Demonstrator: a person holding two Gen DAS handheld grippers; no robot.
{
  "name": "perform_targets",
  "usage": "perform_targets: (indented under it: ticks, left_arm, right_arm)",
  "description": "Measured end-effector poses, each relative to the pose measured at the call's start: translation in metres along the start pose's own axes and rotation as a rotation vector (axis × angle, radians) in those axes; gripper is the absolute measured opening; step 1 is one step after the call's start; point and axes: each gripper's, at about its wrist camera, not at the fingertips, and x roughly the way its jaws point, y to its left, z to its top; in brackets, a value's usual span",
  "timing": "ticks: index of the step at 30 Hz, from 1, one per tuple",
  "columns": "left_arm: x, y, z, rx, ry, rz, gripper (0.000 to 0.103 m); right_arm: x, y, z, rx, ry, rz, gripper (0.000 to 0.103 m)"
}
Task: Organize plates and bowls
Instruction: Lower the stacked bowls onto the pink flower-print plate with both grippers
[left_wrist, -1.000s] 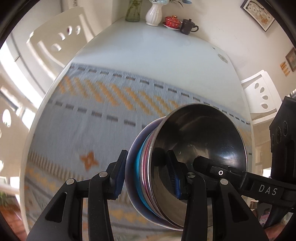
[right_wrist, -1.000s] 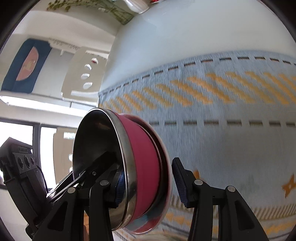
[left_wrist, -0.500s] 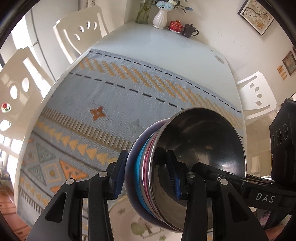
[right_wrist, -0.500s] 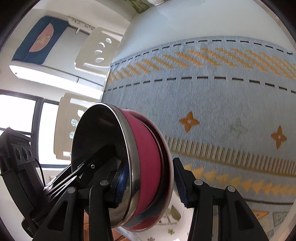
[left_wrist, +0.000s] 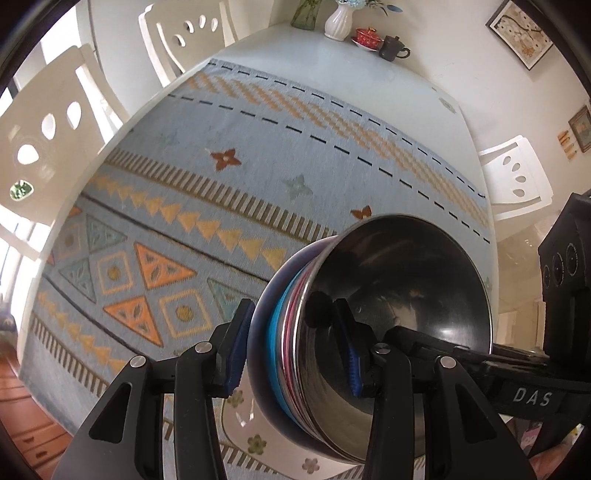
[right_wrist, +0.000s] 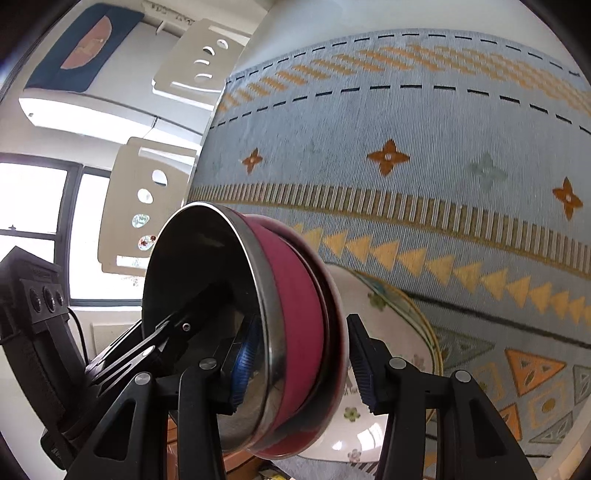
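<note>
- steel, with pink and blue rims under it: the stack of bowls (left_wrist: 369, 332) is nested and tipped on its side in the air above the tablecloth (left_wrist: 221, 184), held from both sides.
- the left gripper (left_wrist: 295, 354) is clamped on the near rim of the stack, one finger inside the top steel bowl and the other against the outermost bowl; keep that squeeze even, since several rims are pinched together.
- the right gripper (right_wrist: 299, 365) grips the opposite rim the same way, one finger inside the steel bowl, one outside the pink bowl (right_wrist: 295, 314); its outer pad looks only just at the rim, so i cannot say how firm that side is.
- a white flowered plate (right_wrist: 384, 321) lies on the cloth right below the stack; judging by the task, the stack goes down on it or beside it.
- level the stack before lowering: tilted like this, the inner bowls could slide out of the nest.
- bring both grippers down together, at one pace, so neither rim twists free.
- set the base down flat, then let go one side at a time.
- the vase (left_wrist: 338, 20), red cup (left_wrist: 367, 37) and dark cup (left_wrist: 391, 48) sit at the far end of the table (left_wrist: 314, 51), well apart and no worry here.
</note>
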Motion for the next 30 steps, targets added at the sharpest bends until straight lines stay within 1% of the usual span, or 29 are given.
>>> perform_targets:
  ticks: [2,4,7,13,17,19,25,30]
  left_arm:
    - [0.002,0.002,-0.006,-0.006,0.012,-0.022,0.039]
    - [0.004,0.003,-0.013,0.0,0.023,-0.06,0.039]
    - [0.006,0.002,-0.022,0.007,0.031,-0.082,0.039]
    - [0.013,-0.004,-0.034,0.031,0.058,-0.066,0.039]
    - [0.019,-0.001,-0.037,0.02,0.074,-0.086,0.039]
    - [0.02,-0.001,-0.038,0.02,0.073,-0.094,0.039]
    - [0.023,-0.003,-0.039,0.028,0.08,-0.089,0.039]
    - [0.026,-0.003,-0.038,0.028,0.084,-0.079,0.039]
  right_arm:
    - [-0.002,-0.002,-0.005,-0.004,-0.004,-0.011,0.047]
    - [-0.006,-0.006,-0.011,-0.006,-0.007,-0.019,0.047]
    - [-0.007,-0.015,-0.02,0.013,0.001,-0.012,0.047]
    - [0.003,-0.023,-0.031,0.029,0.026,-0.027,0.047]
    - [0.005,-0.027,-0.034,0.036,0.029,-0.033,0.047]
    - [0.004,-0.027,-0.036,0.032,0.025,-0.043,0.047]
    - [0.005,-0.032,-0.039,0.046,0.035,-0.043,0.047]
    - [0.008,-0.029,-0.039,0.039,0.043,-0.06,0.047]
